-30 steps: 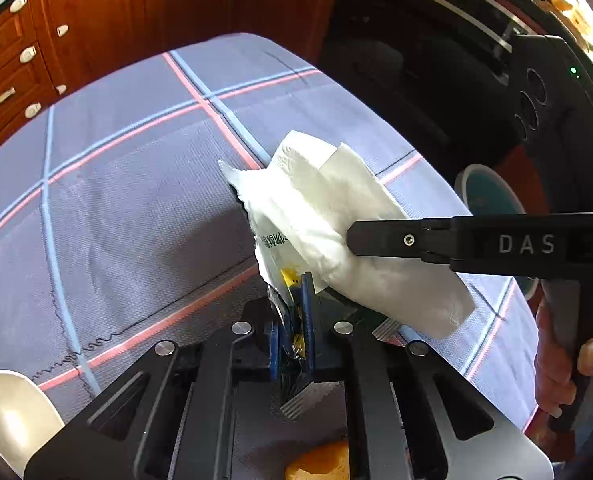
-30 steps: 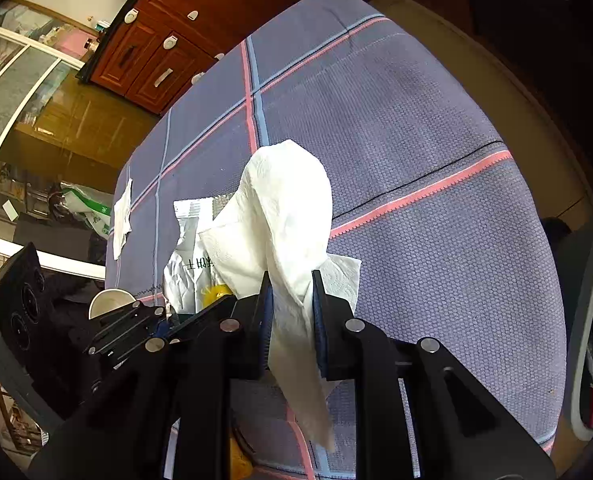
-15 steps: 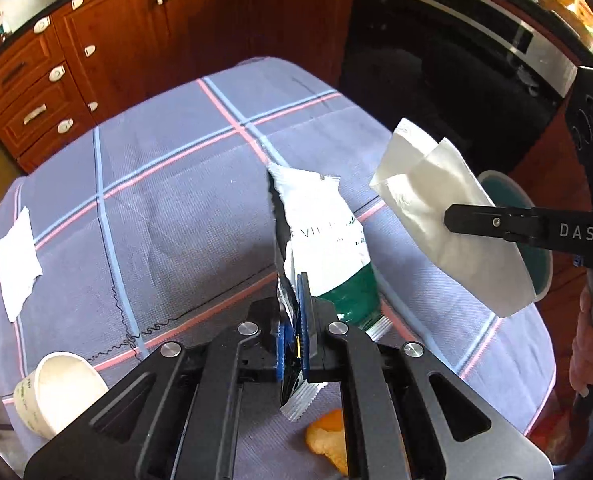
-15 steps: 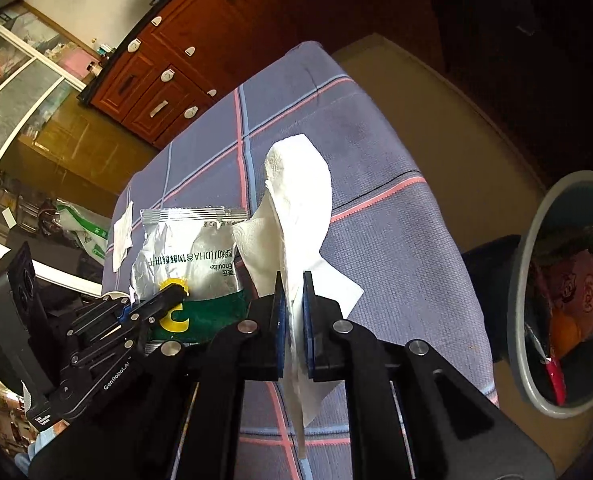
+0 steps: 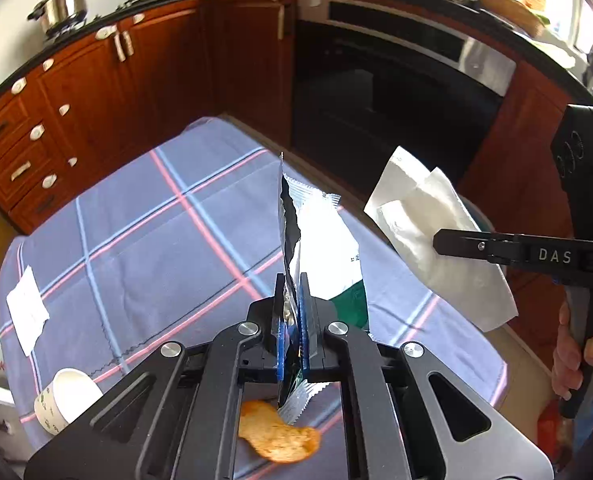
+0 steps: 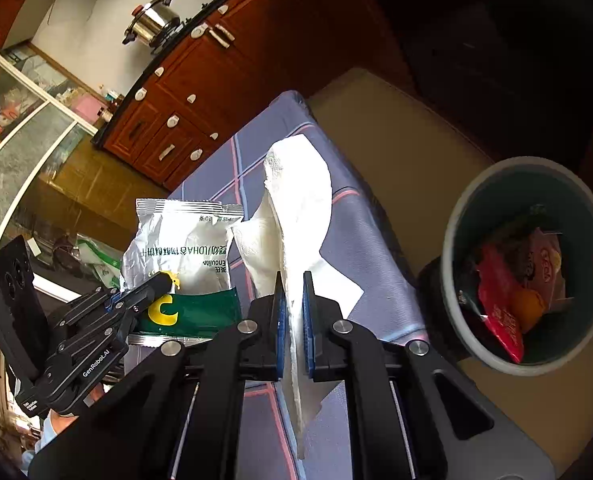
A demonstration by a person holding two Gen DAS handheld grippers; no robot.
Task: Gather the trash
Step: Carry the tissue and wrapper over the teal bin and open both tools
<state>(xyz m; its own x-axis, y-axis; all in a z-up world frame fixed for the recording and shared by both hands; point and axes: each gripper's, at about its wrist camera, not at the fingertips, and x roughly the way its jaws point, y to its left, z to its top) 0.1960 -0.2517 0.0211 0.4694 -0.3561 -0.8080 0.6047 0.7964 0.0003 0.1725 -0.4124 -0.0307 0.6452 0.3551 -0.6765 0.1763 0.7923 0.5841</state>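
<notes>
Left hand-held gripper (image 5: 291,296) pinches snack bag (image 5: 324,252); right hand-held gripper (image 6: 293,300) pinches napkin (image 6: 296,216).

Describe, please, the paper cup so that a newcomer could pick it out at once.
Start from the table with the blue plaid cloth. At its near left corner, left of the left hand-held gripper, lies the cup, tipped on its side. It is the only round thing there: the napkin beyond it is flat, and the chip is orange.

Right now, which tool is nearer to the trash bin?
The right tool. Holding the paper towel, it is at the table edge beside the trash bin. The left tool, holding the snack bag, is farther away, over the table.
</notes>
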